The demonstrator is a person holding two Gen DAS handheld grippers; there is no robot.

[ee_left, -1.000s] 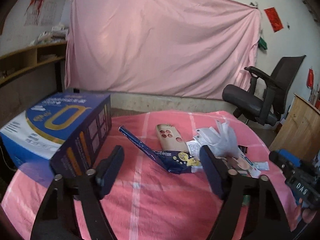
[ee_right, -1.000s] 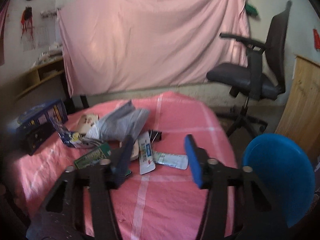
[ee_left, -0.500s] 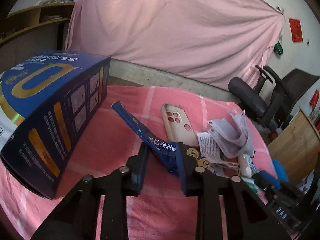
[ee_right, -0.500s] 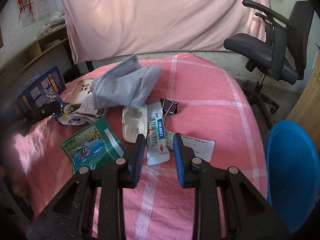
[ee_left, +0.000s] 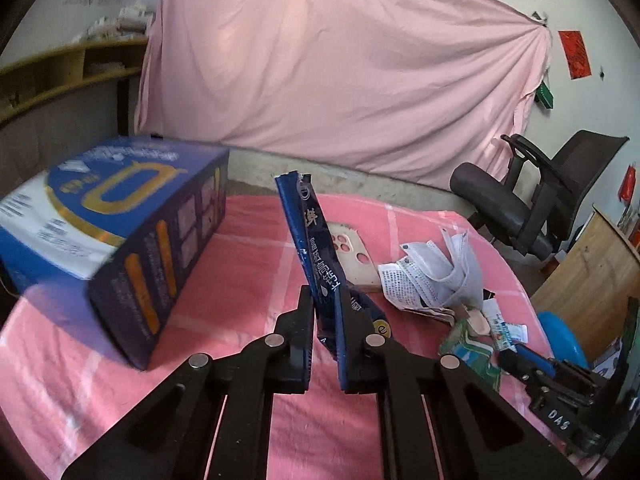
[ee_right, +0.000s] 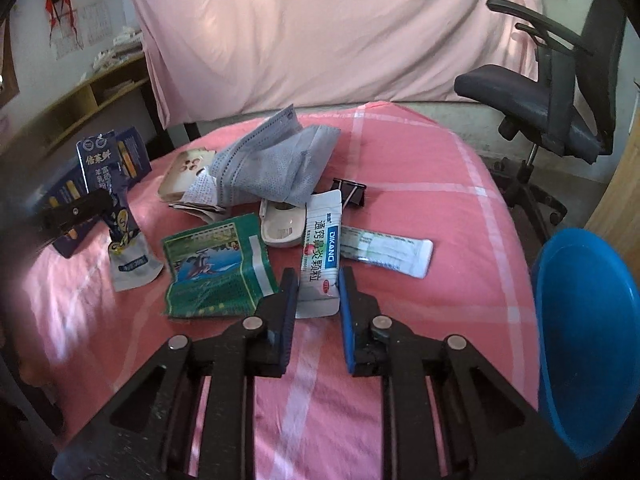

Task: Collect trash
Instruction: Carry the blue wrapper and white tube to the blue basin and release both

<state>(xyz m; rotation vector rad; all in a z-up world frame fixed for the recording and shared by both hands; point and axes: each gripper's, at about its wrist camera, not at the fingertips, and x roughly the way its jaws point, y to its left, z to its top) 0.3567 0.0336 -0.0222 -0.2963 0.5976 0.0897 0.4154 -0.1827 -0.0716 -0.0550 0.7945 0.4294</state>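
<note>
My left gripper (ee_left: 323, 300) is shut on a dark blue snack wrapper (ee_left: 310, 236) and holds it upright above the pink table; it also shows in the right wrist view (ee_right: 106, 184). My right gripper (ee_right: 319, 285) has its jaws narrowed around the near end of a white DIKANG sachet (ee_right: 322, 256) lying on the table; contact with the pads is unclear. A green wrapper (ee_right: 216, 268), a grey face mask (ee_right: 276, 164), a white sachet (ee_right: 388, 250) and a beige phone case (ee_right: 184, 172) lie around it.
A large blue box (ee_left: 116, 232) stands at the table's left. A blue bin (ee_right: 588, 336) sits off the table's right edge. A black binder clip (ee_right: 352, 192) lies behind the sachets. An office chair (ee_right: 552, 92) stands at the back right.
My left gripper closed on the blue wrapper and lifted it upright. My right gripper narrowed from wide open and moved down and forward onto the DIKANG sachet.
</note>
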